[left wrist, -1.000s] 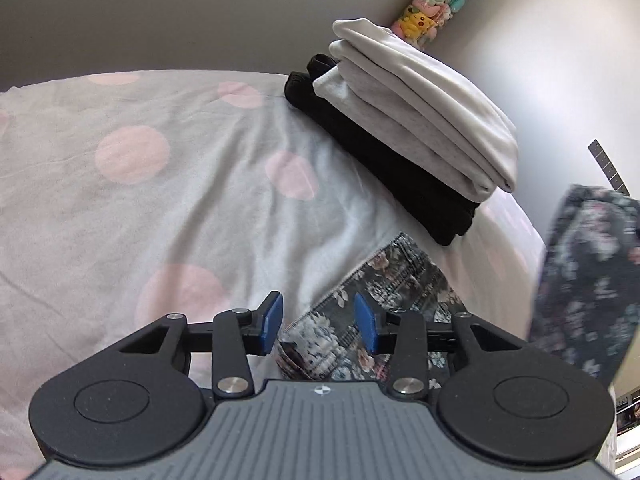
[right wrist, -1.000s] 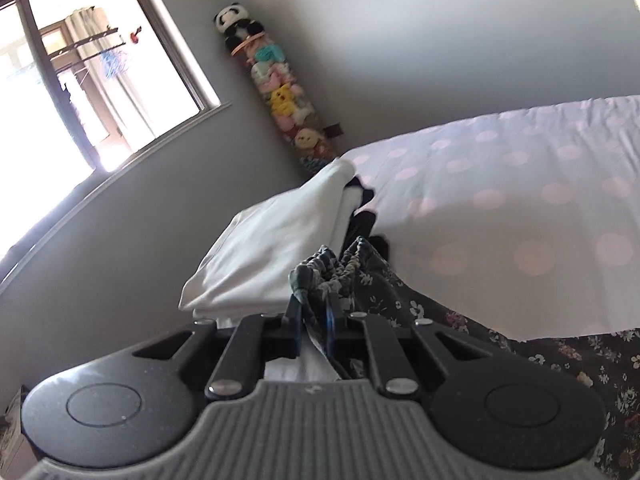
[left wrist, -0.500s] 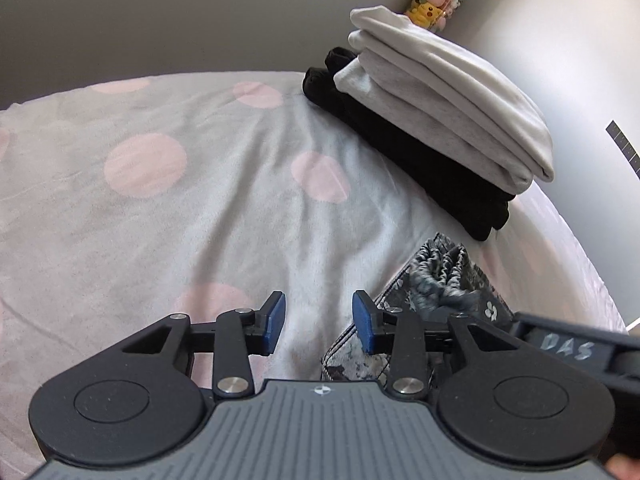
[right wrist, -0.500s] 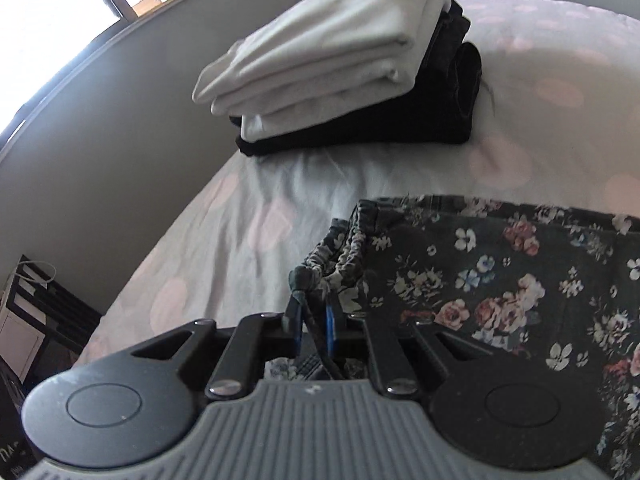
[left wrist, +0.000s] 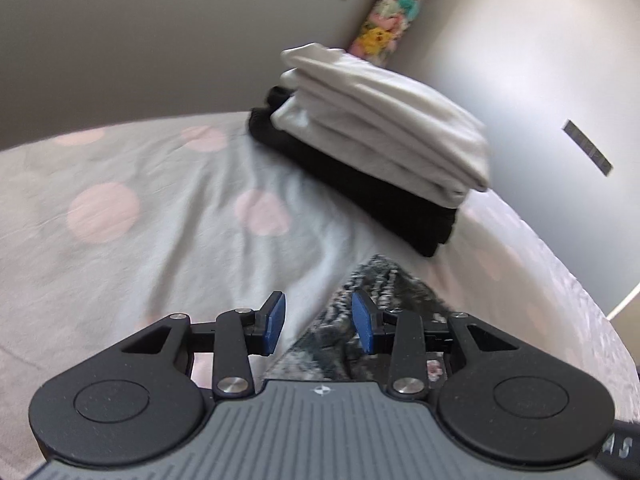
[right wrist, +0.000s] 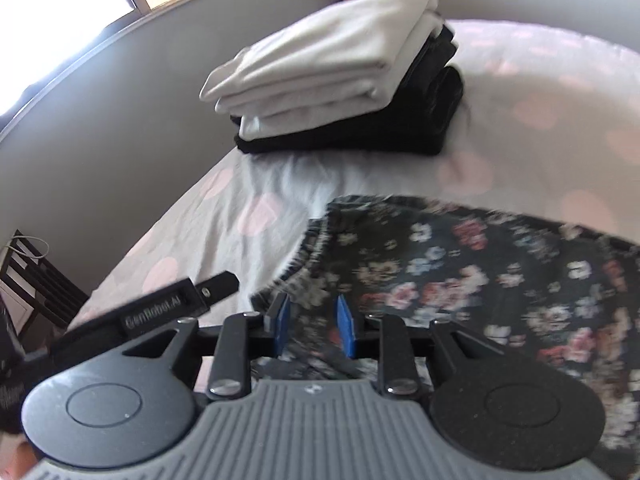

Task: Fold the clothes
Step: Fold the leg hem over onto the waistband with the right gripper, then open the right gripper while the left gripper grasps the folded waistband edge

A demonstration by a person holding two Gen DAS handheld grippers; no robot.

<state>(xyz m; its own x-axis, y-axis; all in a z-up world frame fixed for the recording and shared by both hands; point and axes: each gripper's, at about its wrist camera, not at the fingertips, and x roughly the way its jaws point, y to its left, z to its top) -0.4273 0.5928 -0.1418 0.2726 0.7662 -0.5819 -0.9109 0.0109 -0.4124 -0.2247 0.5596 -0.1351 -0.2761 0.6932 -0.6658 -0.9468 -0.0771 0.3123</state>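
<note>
A dark floral garment (right wrist: pixel 460 280) lies flat on the polka-dot bed (right wrist: pixel 520 120), its gathered waistband toward me. My right gripper (right wrist: pixel 312 322) is open just above the garment's near edge, holding nothing. My left gripper (left wrist: pixel 318 322) is open and empty over the garment's corner (left wrist: pixel 380 284), which lies between and under its blue pads. A band of the left gripper's housing (right wrist: pixel 160 312) shows at the left of the right wrist view.
A stack of folded white and black clothes (left wrist: pixel 380 152) sits at the bed's far edge by the wall; it also shows in the right wrist view (right wrist: pixel 340 76). Plush toys (left wrist: pixel 384 28) hang in the corner. Dark furniture (right wrist: pixel 28 280) stands beside the bed.
My right gripper has opened and let go of the floral waistband, which now lies on the bed. Both grippers have drawn back a little. The left gripper stays open.
</note>
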